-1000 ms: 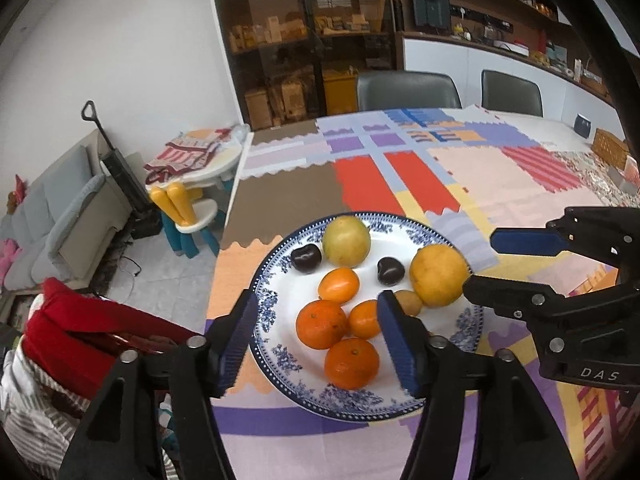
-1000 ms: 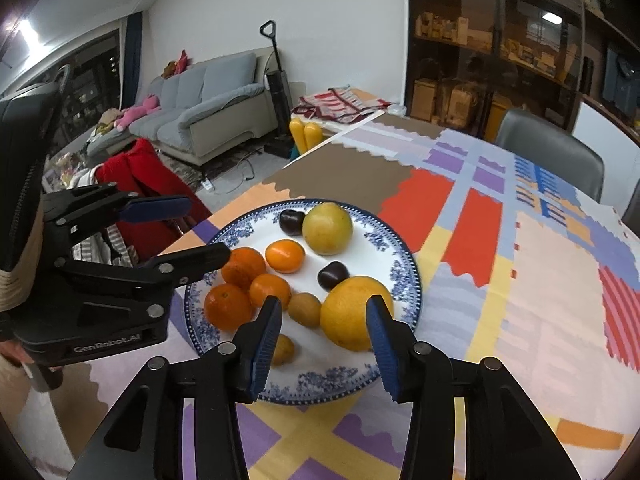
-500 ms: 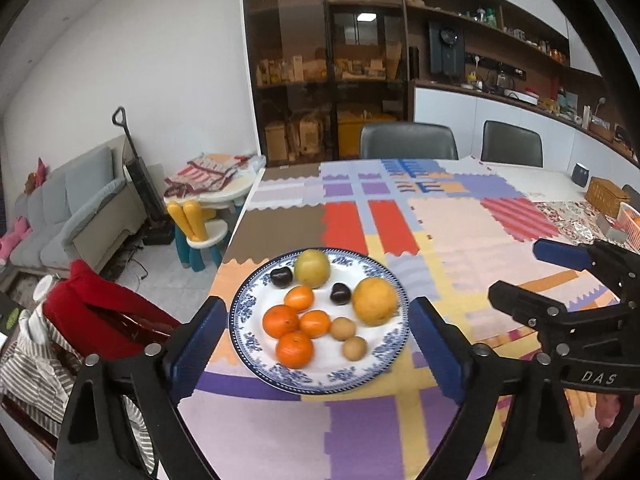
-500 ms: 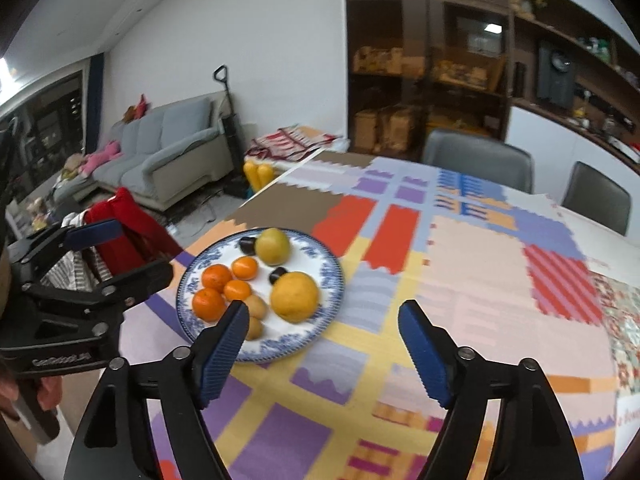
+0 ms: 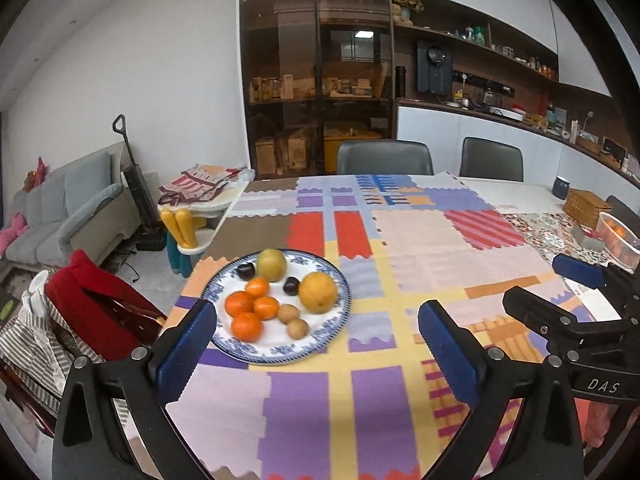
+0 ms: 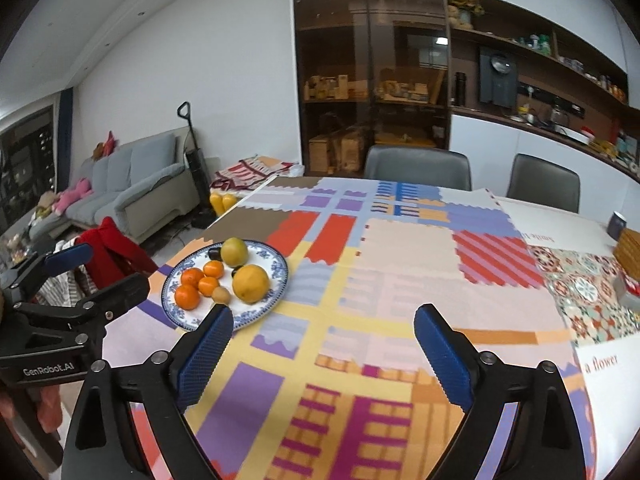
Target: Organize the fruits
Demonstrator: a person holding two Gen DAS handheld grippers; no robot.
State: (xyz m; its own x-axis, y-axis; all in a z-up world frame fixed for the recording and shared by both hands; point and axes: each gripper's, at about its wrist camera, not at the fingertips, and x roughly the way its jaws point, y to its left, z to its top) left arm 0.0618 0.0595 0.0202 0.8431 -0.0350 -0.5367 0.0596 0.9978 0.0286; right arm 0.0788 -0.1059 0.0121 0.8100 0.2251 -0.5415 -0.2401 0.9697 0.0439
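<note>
A blue-patterned white plate [image 5: 336,276] [image 6: 280,268] sits near the table's left edge. It holds several small oranges [image 5: 239,303], a large yellow-orange citrus [image 5: 318,292] [image 6: 250,283], a green-yellow pear [image 5: 271,265] [image 6: 234,251], two dark plums [image 5: 291,285], and two small brown kiwis [image 5: 297,328]. My left gripper [image 5: 316,344] is open and empty, held back above the near table, the plate ahead to its left. My right gripper [image 6: 322,352] is open and empty, the plate ahead to its left. Each gripper shows in the other's view.
A patchwork cloth [image 5: 420,240] covers the table. A clear tub with orange fruit [image 5: 618,236], a wicker box [image 5: 586,202] and a dark cup [image 5: 561,188] stand at the far right. Two grey chairs [image 5: 384,158] stand behind the table. A red garment [image 5: 96,300] lies off the left edge.
Both grippers have pulled back and up from the plate and opened wide. The plate and fruit now look smaller and farther away; the fruit has not moved.
</note>
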